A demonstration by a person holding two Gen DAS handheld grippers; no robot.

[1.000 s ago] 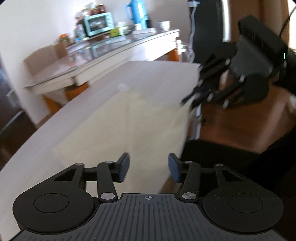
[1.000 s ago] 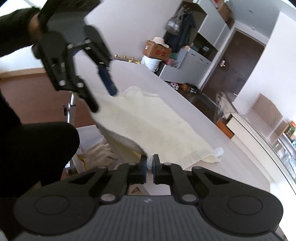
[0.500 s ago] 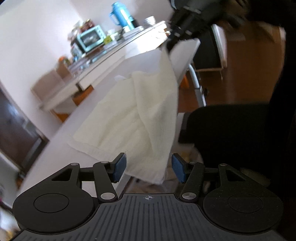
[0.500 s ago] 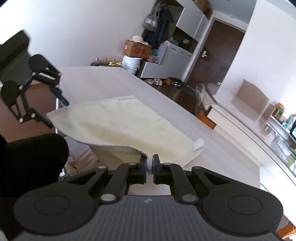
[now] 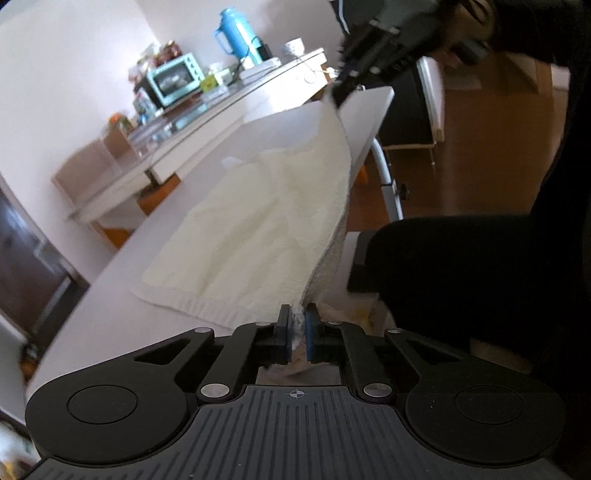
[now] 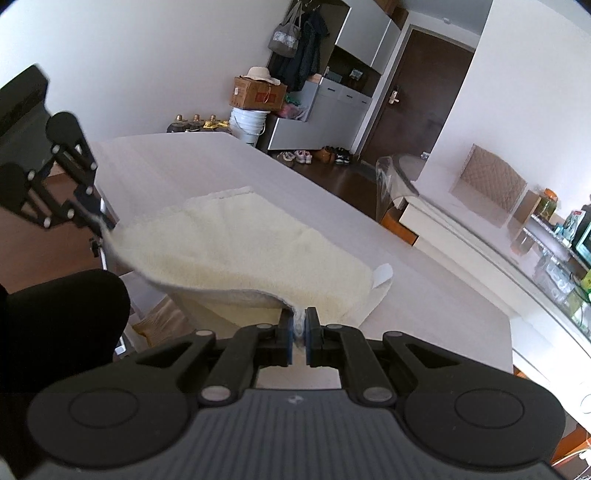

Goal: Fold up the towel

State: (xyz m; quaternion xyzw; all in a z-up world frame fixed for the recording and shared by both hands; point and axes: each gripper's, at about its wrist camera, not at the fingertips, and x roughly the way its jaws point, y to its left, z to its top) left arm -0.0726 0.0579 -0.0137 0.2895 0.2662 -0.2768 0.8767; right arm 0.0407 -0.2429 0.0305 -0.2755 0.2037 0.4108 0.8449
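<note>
Your left claw has just closed on the towel corner; your right claw pinches the other – both at the near tabletop edge (far half lying flat), ready to fold away.

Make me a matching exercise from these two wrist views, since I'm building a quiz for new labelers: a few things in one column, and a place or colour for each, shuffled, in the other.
Things:
1. towel
2. kettle
3. straw hat
4. toaster oven

Places or colours:
A. mint green, on the far counter
B. on top of a cardboard box
C. cream, its near corners pinched in the left claw and the right claw
D. bright blue, with a handle

Pairs: 1-C, 2-D, 3-B, 4-A
</note>
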